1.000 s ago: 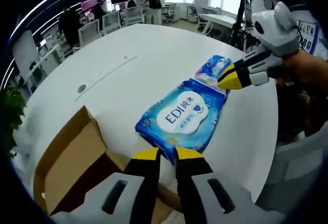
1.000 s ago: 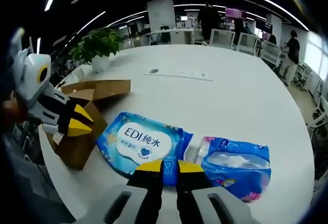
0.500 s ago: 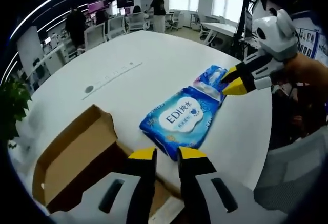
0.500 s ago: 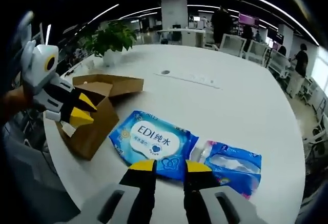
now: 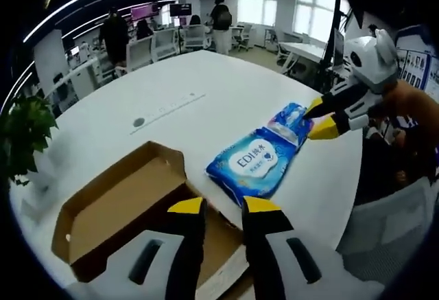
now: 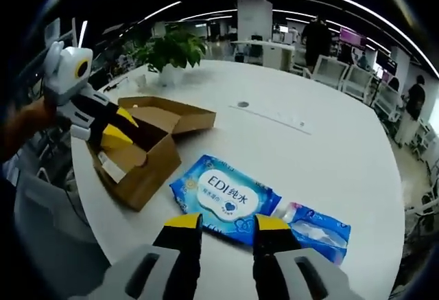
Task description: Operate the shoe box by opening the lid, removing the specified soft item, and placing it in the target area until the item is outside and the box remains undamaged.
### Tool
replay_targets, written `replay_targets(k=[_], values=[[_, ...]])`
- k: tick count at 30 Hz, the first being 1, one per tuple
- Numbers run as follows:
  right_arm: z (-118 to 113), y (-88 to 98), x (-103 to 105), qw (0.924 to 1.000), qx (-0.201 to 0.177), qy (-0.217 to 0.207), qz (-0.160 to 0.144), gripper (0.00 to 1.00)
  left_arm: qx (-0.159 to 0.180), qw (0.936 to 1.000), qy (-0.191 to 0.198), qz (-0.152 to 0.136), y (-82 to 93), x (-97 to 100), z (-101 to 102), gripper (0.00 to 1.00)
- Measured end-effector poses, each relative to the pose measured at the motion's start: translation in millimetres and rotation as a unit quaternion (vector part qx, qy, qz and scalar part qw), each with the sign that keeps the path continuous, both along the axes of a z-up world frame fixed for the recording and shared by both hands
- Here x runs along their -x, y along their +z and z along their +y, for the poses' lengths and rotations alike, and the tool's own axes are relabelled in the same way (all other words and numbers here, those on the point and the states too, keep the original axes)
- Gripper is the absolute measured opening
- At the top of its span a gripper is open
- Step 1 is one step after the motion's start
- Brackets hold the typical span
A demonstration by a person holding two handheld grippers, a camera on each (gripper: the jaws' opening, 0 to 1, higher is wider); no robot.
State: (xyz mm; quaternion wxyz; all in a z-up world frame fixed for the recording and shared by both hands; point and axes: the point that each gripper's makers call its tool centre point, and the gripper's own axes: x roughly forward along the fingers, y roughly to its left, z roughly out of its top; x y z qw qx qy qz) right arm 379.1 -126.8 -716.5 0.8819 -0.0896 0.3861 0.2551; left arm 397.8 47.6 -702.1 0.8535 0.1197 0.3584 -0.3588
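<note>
Shoe box (image 5: 123,211), brown cardboard, sits open near the edge of the round white surface (image 5: 206,80), lid flap folded back flat; right gripper view shows its outer wall and a white label on the inside (image 6: 144,156). Blue wet-wipes pack (image 5: 254,163) printed "EDI" lies flat on the surface just beside the box, outside it (image 6: 223,197). Second, smaller blue pack (image 5: 291,118) touches or overlaps its far end; right gripper view shows this one crumpled with a pale window (image 6: 319,221). Left gripper (image 5: 223,207) hovers over the box's open interior, yellow-tipped jaws spread, nothing between them; seen from the right gripper view it hangs above the box (image 6: 120,132). Right gripper (image 6: 226,223) is spread and empty, above the wipes pack's near edge; left gripper view shows it by the smaller pack (image 5: 322,118). Potted plant (image 6: 168,49) stands on the surface behind the box. Office chairs and people in the background.
</note>
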Motion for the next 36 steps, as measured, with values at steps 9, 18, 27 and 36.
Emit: replay_targets(k=[9,18,27,36], values=[[13.7,16.6,2.1,0.9994,0.004,0.032,-0.010,0.31,0.016,0.9994,0.031,0.000,9.9,4.1,30.8,0.23],[31.9,23.6,9.7,0.9972,0.014,0.074,-0.002,0.36,0.018,0.9975,0.068,-0.009,17.5,9.3,74.2,0.27],[59.2,32.2,10.0,0.9898,0.025,0.139,-0.015,0.43,0.021,0.9933,0.113,-0.018,22.7,17.3,118.7,0.31],[88.7,32.2,12.9,0.9789,0.017,0.203,-0.018,0.48,0.015,0.9870,0.159,-0.020,20.6,24.4,171.7,0.31]])
